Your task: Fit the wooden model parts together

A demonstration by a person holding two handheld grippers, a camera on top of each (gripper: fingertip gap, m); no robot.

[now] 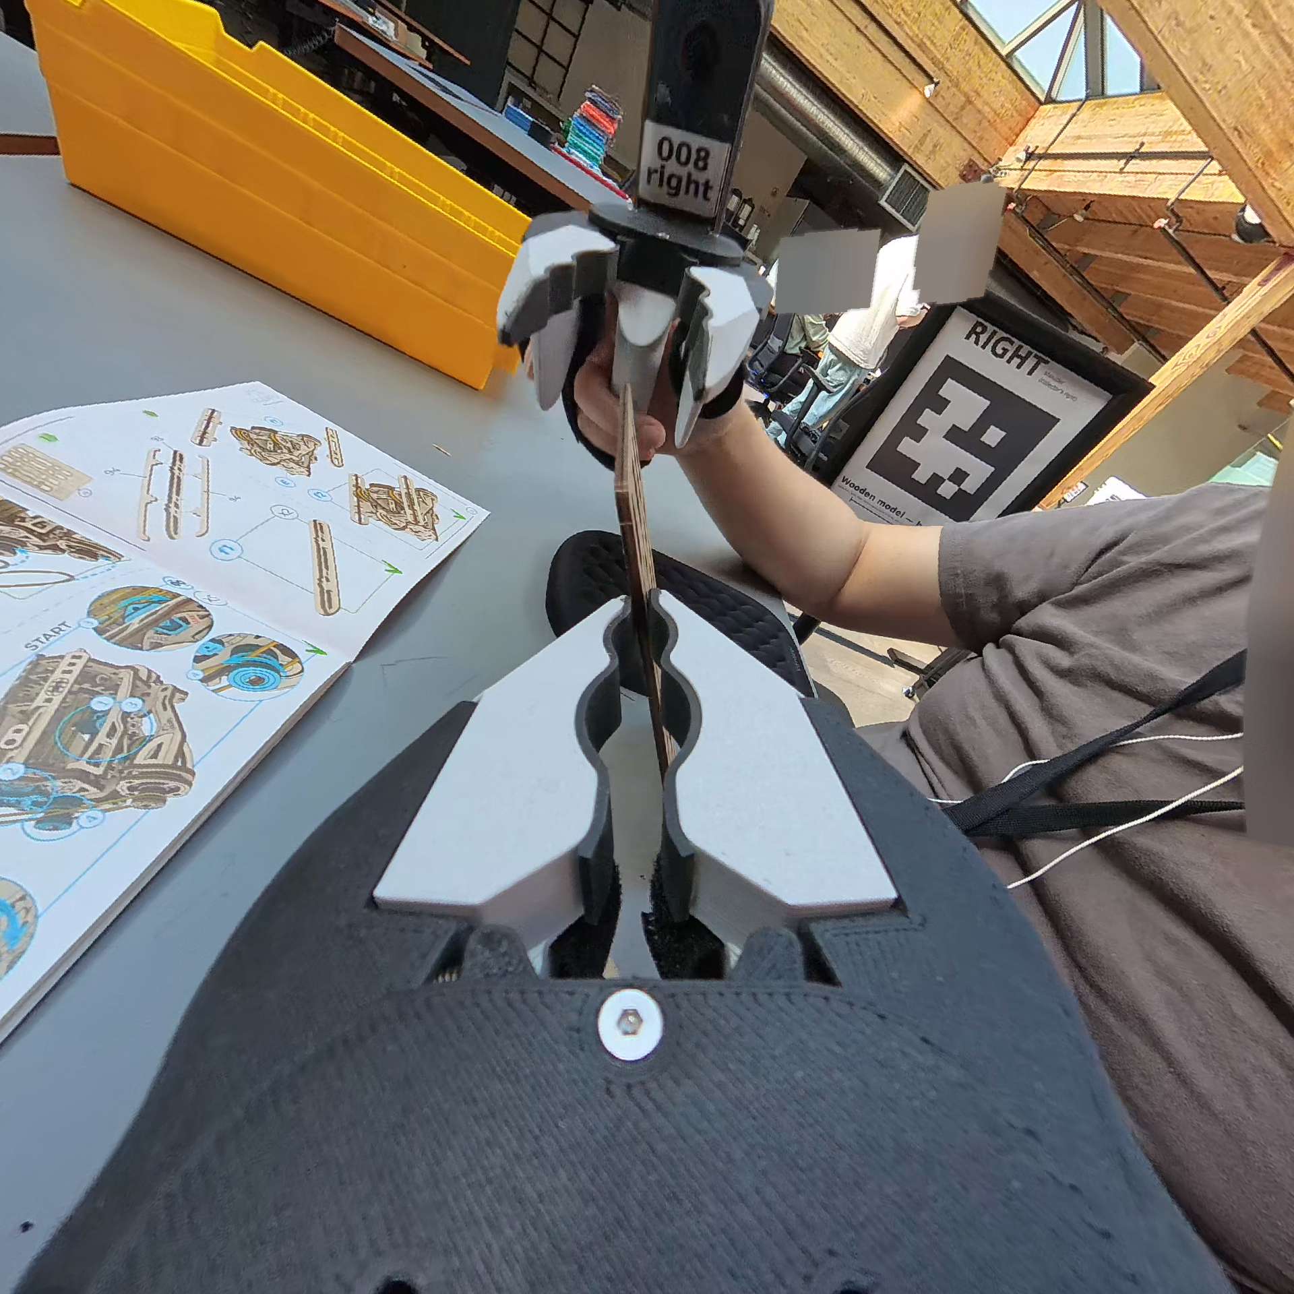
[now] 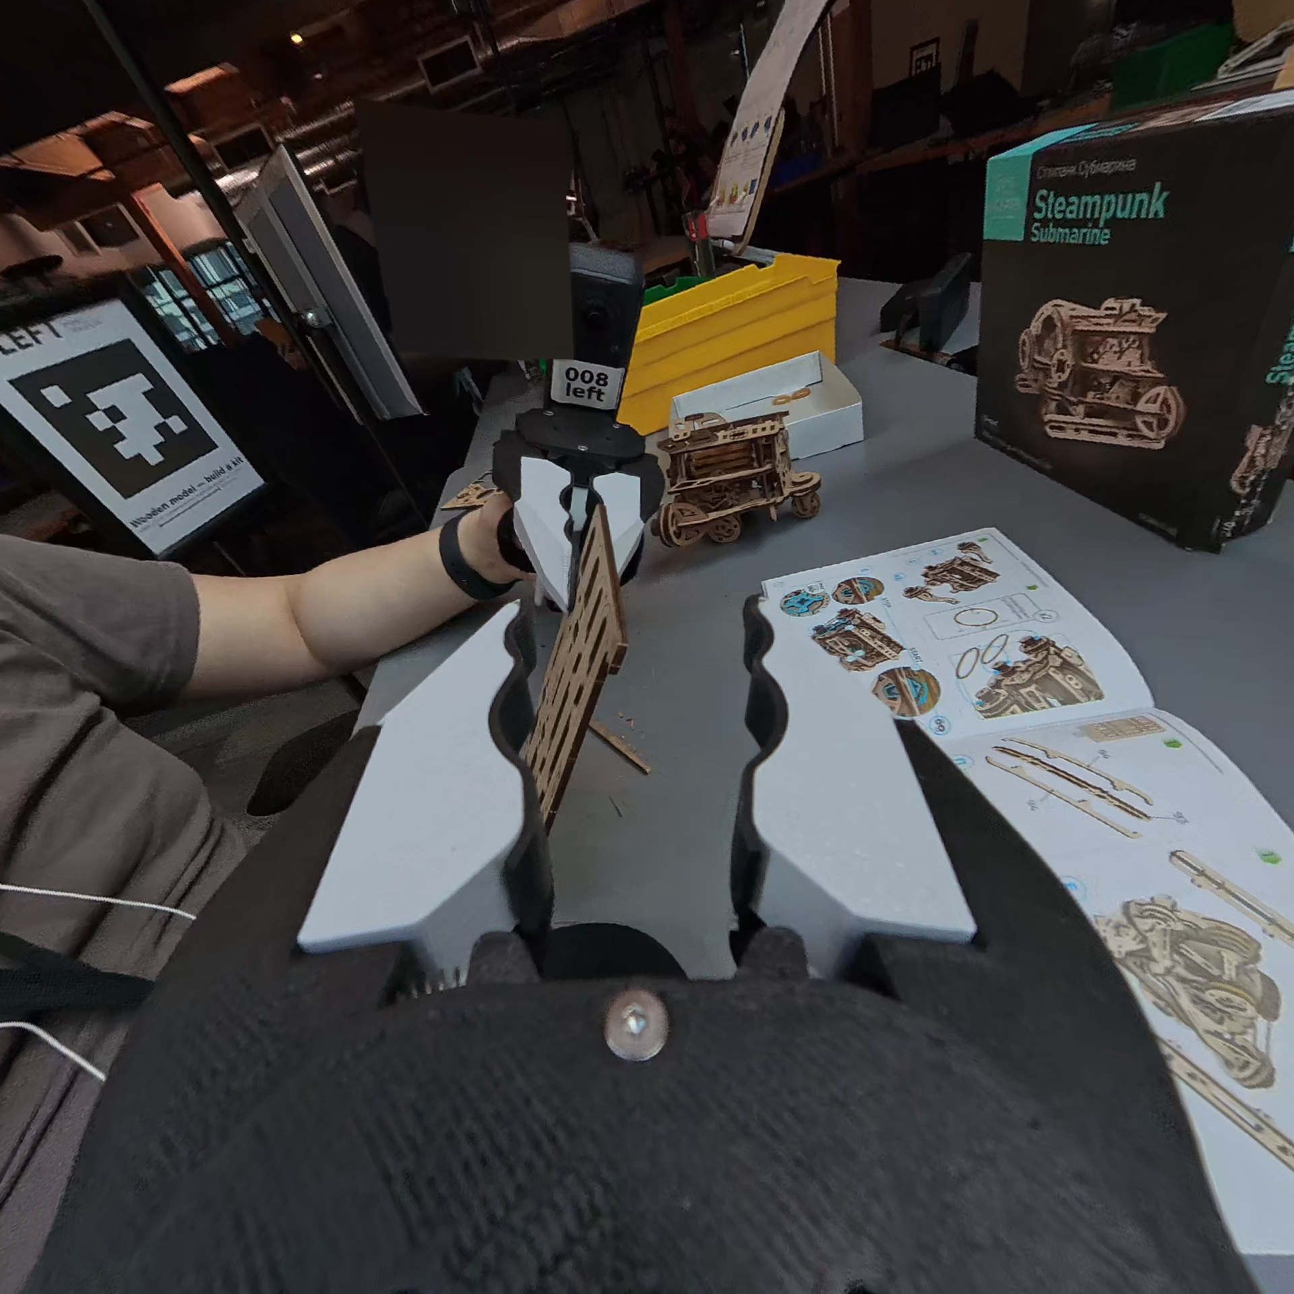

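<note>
The left gripper (image 2: 575, 553) is pinching the slotted wooden panel (image 2: 578, 672) above the grey table (image 2: 672, 672). The right gripper (image 2: 634, 742) is gaping wide, its left finger touching the panel. A wooden vehicle model (image 2: 735, 483), yellow bin (image 2: 735, 329), open instruction booklet (image 2: 980, 672) and kit box (image 2: 1134, 336) are lying rightward.

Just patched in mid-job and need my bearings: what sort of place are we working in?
Likely a workshop or maker-space bench set up for kit building: a grey table with an open instruction booklet, a part-built wooden model and yellow bins.
</note>
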